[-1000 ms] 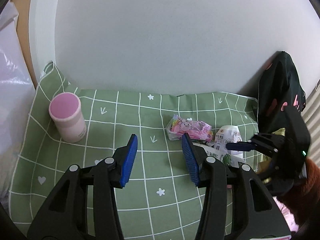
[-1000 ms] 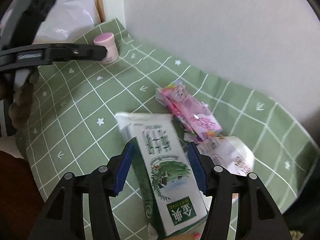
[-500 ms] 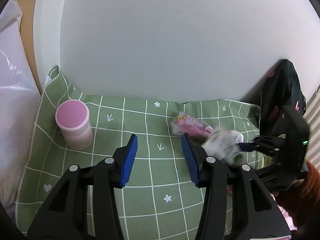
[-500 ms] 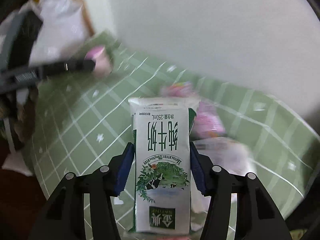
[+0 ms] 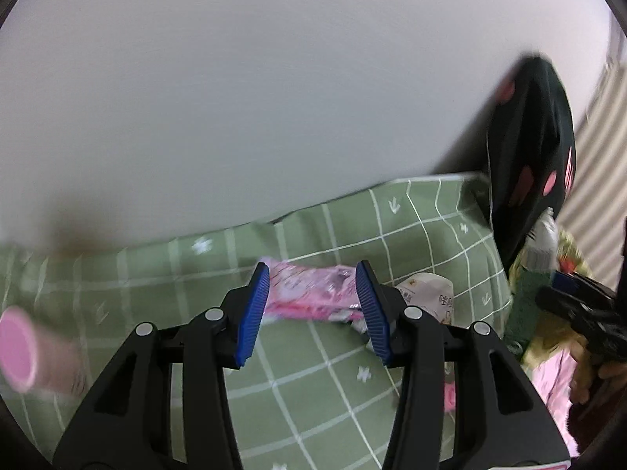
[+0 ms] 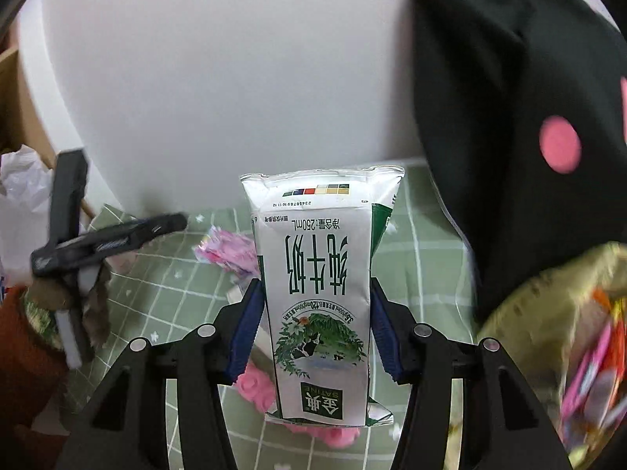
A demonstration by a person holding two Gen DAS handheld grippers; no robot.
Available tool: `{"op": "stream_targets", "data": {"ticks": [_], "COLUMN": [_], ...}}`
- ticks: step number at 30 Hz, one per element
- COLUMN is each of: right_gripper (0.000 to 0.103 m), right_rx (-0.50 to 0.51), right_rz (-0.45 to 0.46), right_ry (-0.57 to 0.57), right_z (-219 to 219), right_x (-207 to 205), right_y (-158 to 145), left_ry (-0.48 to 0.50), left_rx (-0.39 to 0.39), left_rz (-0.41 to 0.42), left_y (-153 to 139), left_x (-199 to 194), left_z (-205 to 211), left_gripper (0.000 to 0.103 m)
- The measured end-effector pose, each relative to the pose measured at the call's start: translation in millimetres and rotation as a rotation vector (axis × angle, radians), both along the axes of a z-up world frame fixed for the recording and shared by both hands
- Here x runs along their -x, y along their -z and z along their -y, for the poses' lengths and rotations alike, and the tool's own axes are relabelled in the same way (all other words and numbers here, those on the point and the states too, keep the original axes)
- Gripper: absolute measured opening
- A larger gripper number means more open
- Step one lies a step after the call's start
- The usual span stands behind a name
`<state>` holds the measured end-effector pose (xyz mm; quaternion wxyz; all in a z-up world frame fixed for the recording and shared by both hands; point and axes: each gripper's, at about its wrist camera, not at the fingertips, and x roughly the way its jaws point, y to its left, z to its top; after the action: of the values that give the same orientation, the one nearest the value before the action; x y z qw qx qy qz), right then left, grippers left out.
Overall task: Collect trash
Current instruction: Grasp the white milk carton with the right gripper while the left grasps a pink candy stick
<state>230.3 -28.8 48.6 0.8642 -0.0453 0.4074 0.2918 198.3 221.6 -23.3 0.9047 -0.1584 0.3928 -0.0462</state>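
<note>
My right gripper (image 6: pixel 315 293) is shut on a white and green milk carton (image 6: pixel 317 258), held upright above the green checked cloth (image 6: pixel 415 258), beside the black bag with pink dots (image 6: pixel 509 117). In the left wrist view the carton (image 5: pixel 527 297) shows at the right edge, in front of that bag (image 5: pixel 529 180). My left gripper (image 5: pixel 312 274) is open with nothing between its fingers. It hovers over the cloth (image 5: pixel 313 372), and a pink snack wrapper (image 5: pixel 309 299) lies just beyond its fingertips. A white wrapper (image 5: pixel 427 293) lies to the right of the pink one.
A pink cup (image 5: pixel 23 352) stands at the left edge, blurred. The white wall runs along the back of the cloth. Yellowish and colourful wrappers (image 6: pixel 548 333) sit below the black bag. A pink lumpy object (image 6: pixel 258 387) lies under the carton. A white plastic bag (image 6: pixel 23 180) is far left.
The right gripper lifted the milk carton off the cloth and swung it right, up to the black bag. The left gripper moved right, from the bare cloth to the pink wrapper.
</note>
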Motion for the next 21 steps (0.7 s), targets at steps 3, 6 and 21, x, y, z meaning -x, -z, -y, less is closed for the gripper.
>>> {"op": "stream_targets", "data": {"ticks": [3,6,21], "right_gripper": [0.049,0.049,0.049], "right_rx": [-0.007,-0.002,0.029], "right_rz": [-0.026,-0.067,-0.027], "right_ry": [0.053,0.101,0.052], "right_z": [12.3,22.3,11.9], "right_x": [6.5,6.7,-12.3], "right_y": [10.9,21.1,8.1], "left_ry": [0.062,0.082,0.047], "left_rx": [-0.062,-0.104,0.092], "left_rz": [-0.019,-0.076,-0.15], "left_y": [10.6,29.2,46.8], "left_x": [-31.7,-52.7,32.5], "left_z": [15.1,19.8,23.4], "left_gripper": [0.044,0.044,0.044]}}
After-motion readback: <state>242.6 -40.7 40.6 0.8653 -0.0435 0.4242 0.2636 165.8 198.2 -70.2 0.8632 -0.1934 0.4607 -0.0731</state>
